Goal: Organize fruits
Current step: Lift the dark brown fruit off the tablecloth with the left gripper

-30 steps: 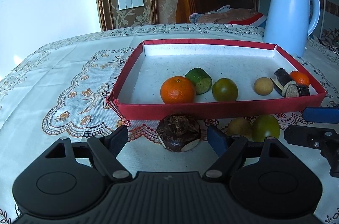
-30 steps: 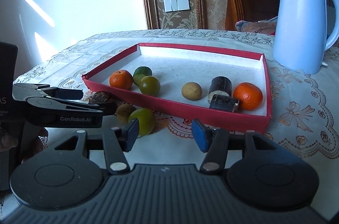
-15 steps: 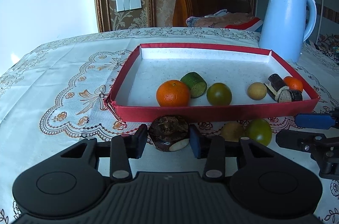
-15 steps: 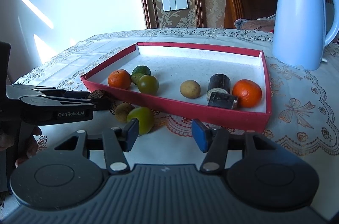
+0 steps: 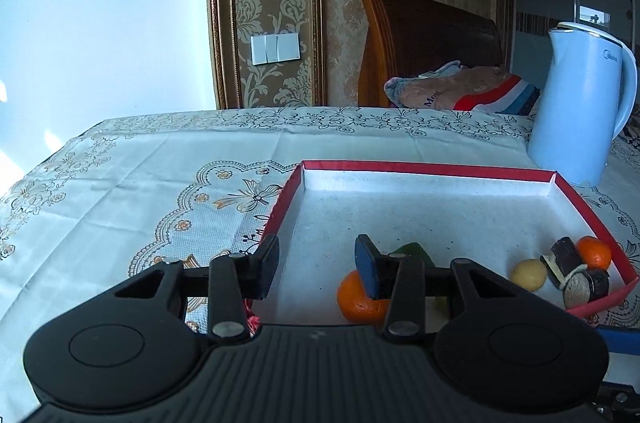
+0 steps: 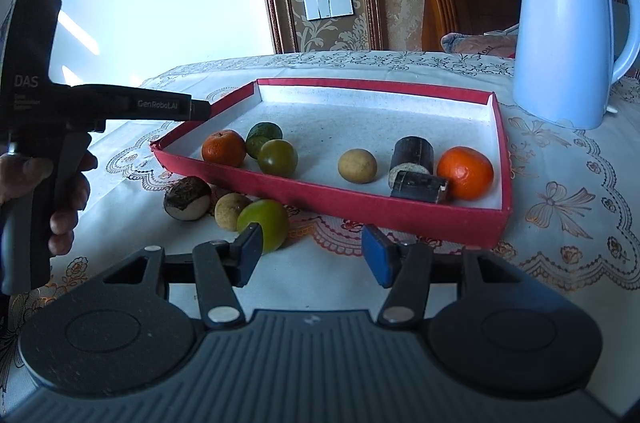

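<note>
The left tongs (image 5: 316, 269) hang released and empty above the red tray's (image 6: 328, 197) left end. On the worktop (image 6: 328, 263) before the tray lie a brown root (image 6: 187, 198), a tan fruit (image 6: 230, 209) and a green fruit (image 6: 266, 223). The right tongs (image 6: 312, 255), released and empty, sit just beside the green fruit. Inside the tray sit two oranges (image 6: 223, 148), green and tan fruits and dark pieces.

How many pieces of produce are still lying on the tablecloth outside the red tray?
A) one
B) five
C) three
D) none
C: the right wrist view shows a dark brown root, a small yellowish fruit and a green fruit on the cloth just in front of the red tray, none inside it.
</note>
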### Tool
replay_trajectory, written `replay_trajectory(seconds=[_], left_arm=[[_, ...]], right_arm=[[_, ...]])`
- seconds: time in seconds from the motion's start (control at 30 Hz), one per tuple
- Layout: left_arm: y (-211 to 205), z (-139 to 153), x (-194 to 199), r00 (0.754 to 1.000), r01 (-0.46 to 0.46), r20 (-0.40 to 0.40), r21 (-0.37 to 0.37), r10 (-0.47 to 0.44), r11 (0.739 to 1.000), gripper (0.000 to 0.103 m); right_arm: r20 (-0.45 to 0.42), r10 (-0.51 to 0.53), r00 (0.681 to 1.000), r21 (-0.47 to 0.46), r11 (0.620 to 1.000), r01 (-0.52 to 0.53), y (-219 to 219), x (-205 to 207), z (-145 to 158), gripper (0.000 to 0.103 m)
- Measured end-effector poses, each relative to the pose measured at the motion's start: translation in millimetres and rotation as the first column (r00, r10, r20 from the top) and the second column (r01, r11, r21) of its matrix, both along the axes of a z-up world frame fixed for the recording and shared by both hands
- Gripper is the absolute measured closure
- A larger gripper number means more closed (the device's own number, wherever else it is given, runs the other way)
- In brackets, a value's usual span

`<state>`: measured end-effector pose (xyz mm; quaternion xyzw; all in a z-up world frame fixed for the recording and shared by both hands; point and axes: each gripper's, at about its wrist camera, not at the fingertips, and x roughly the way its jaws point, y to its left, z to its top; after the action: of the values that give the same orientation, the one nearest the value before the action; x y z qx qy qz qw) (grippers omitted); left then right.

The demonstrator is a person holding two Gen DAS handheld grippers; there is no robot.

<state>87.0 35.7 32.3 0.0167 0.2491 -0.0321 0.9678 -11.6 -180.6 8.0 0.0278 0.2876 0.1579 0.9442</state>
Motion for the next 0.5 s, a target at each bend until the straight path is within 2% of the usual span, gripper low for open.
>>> replay_trajectory(seconds=[0.07,0.17,0.37,0.5], left_arm=[[5,0,-3,1.000,0.001,0.003,-0.026,-0.001,1.000,0.063],[10,1,-25,0.998,0.065,0.012,-0.046,-0.064,0.997,0.064],[6,-9,-61,0.989,0.143,-0.029,-0.028,-0.144,0.989,0.064],[2,-17,-69,0.987,0.145,-0.059,-0.041,-0.148,0.989,0.063]], right_arm=[[-0.001,-0.001,1.000,0.002,1.000,0.001,0,0,0,0.049],[-0.004,0.001,1.000,0.004,1.000,-0.001,0,1,-1,0.049],[-0.005,0.000,1.000,0.004,1.000,0.000,-1,1,-2,0.049],[-0.005,-0.006,1.000,0.001,1.000,0.006,0,1,-2,0.049]])
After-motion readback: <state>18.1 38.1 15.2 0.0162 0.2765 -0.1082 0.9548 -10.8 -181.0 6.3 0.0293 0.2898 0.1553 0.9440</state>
